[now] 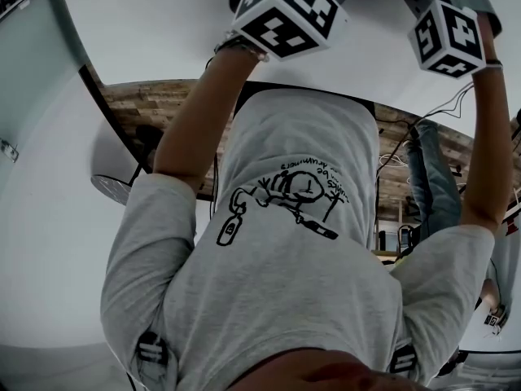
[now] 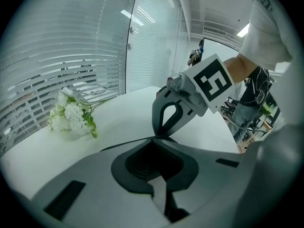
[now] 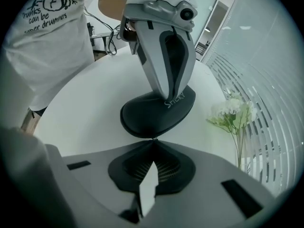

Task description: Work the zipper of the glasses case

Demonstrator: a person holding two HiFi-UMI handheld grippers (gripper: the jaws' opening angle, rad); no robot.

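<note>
A black glasses case (image 3: 156, 110) with pale lettering lies on the white table (image 3: 85, 99). My right gripper (image 3: 153, 139) is shut at the case's near edge, where a tiny metal bit, apparently the zipper pull, sits between the tips. My left gripper (image 3: 173, 95) comes down on the far end of the case with its fingers together, pinching its edge. In the left gripper view the case (image 2: 126, 144) shows only as a thin dark strip beyond my shut left gripper (image 2: 154, 137), and the right gripper (image 2: 159, 134) stands just behind it. The head view shows only both marker cubes (image 1: 285, 10).
A bunch of white flowers (image 3: 232, 115) lies on the table to the right of the case, also seen as the flowers (image 2: 71, 115) at left. The table's rounded edge (image 3: 47, 103) runs close to the person's body. Glass walls with blinds stand behind.
</note>
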